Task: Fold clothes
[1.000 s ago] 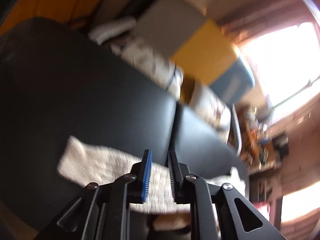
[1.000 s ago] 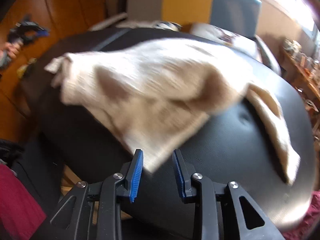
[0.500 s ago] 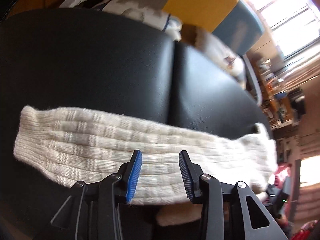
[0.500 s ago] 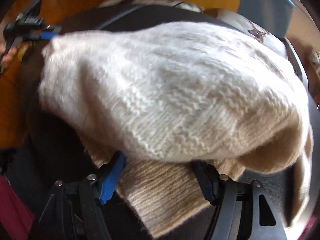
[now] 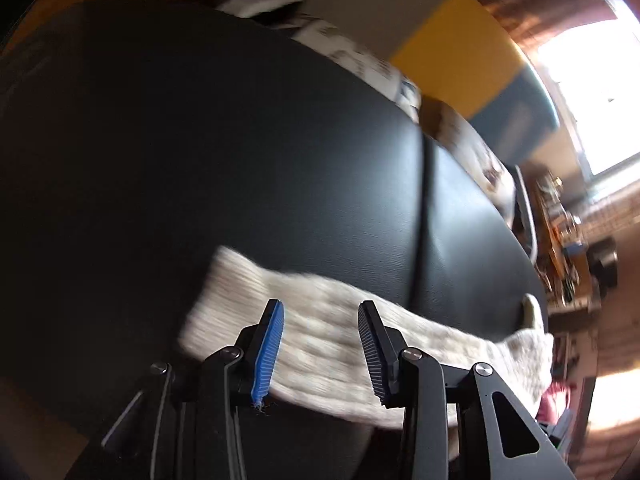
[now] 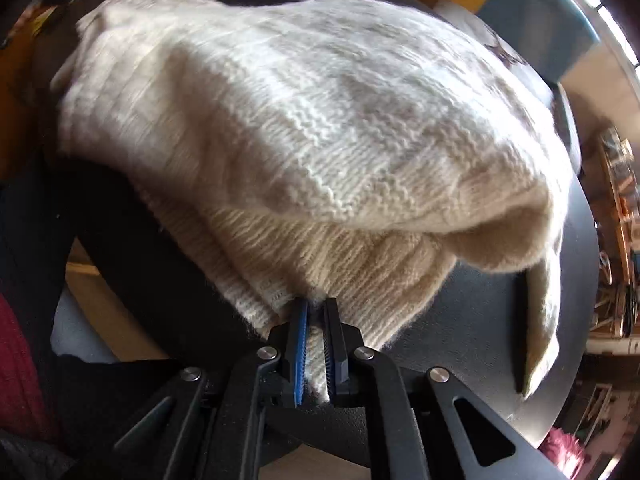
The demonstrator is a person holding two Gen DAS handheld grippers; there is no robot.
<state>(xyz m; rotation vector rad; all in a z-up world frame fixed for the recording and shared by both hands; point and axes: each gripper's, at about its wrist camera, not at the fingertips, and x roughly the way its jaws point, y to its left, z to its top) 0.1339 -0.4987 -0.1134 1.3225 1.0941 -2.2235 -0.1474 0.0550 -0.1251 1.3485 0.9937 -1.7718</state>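
One cream chunky-knit woollen garment [image 6: 304, 128] lies draped on the black padded surface [image 5: 200, 140], its near hem pinched in the closed right claw [image 6: 316, 344]; soft, limp, likely light, best taken at edges; left claw [image 5: 320, 344] gapes empty above it.

Right claw [image 6: 316, 308] clamped tight on the lower edge of a cream knitted sweater [image 6: 304, 120], blue pad and black pad pressed on the knit. Sweater bulging up large, filling most of the view, top layer folded over a ribbed layer beneath. One cream strip hanging down at the right, over the black table [image 6: 472, 340]. Grey-blue cushion [image 6: 536, 20] far behind, top right. Dark red fabric [image 6: 16, 368] at the left edge. Slightly blurred all over.
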